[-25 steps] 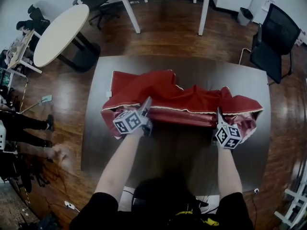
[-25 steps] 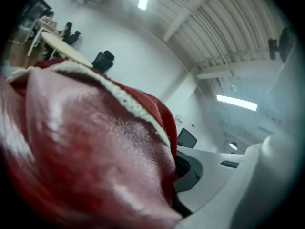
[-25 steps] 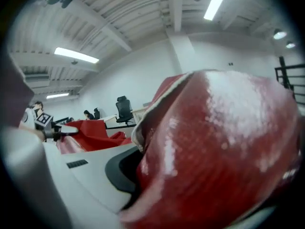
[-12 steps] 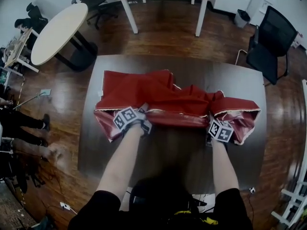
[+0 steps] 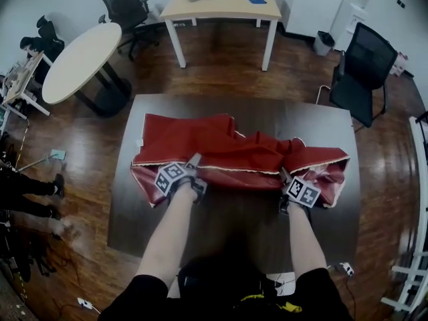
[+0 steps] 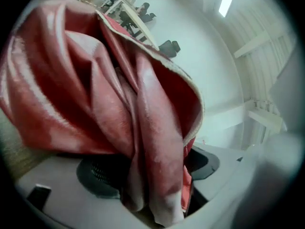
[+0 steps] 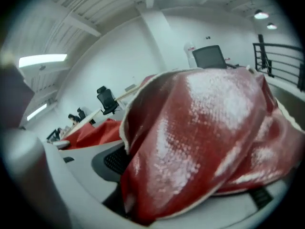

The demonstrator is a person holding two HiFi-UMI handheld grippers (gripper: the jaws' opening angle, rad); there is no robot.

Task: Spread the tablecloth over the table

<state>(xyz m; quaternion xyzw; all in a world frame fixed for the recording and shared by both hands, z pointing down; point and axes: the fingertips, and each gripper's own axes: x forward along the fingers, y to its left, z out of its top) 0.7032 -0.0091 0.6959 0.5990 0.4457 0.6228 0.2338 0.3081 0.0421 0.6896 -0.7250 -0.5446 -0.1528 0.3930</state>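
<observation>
Folds of red tablecloth (image 5: 221, 154) lie loose between the parted jaws of the left gripper (image 5: 194, 163) and the right gripper (image 5: 285, 176). Both have just been opening at the cloth's near hem, about midway across the table (image 5: 234, 229). The cloth lies bunched and part folded in a band reaching almost from the table's left edge to its right edge, with the near half and a far strip uncovered. Beyond stand a round table (image 5: 83, 55), a pale table (image 5: 224, 5) and a chair (image 5: 361, 65).
</observation>
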